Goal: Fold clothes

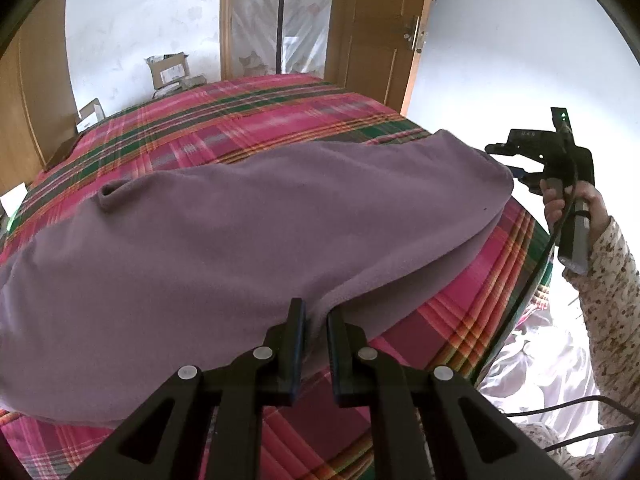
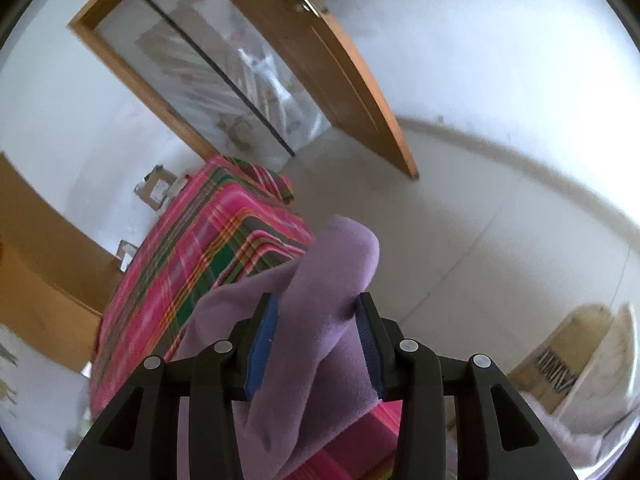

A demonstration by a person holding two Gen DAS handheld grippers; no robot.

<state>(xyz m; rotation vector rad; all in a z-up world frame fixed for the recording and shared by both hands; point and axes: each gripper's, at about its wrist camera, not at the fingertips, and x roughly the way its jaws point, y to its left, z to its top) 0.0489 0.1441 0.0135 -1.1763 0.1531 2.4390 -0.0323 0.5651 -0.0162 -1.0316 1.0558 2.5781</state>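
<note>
A purple fleece garment (image 1: 240,220) lies spread over the bed's pink plaid cover (image 1: 260,120). My left gripper (image 1: 316,320) is at its near edge, jaws close together and pinching a fold of the fleece. In the left wrist view a hand in a flowered sleeve holds my right gripper (image 1: 506,160) at the garment's far right corner. Seen from the right wrist, my right gripper (image 2: 316,320) stands with its blue pads (image 2: 262,344) wide apart. A hump of the purple garment (image 2: 336,264) lies loosely between them, over the plaid bed cover's (image 2: 200,248) edge.
An open wooden door (image 1: 380,40) stands past the bed's far right corner. Cardboard boxes (image 1: 168,68) sit by the far wall. White cloth (image 1: 540,352) is piled on the floor at the right, with a black cable (image 1: 520,300) running along the bed edge. Pale floor (image 2: 480,220) lies beyond.
</note>
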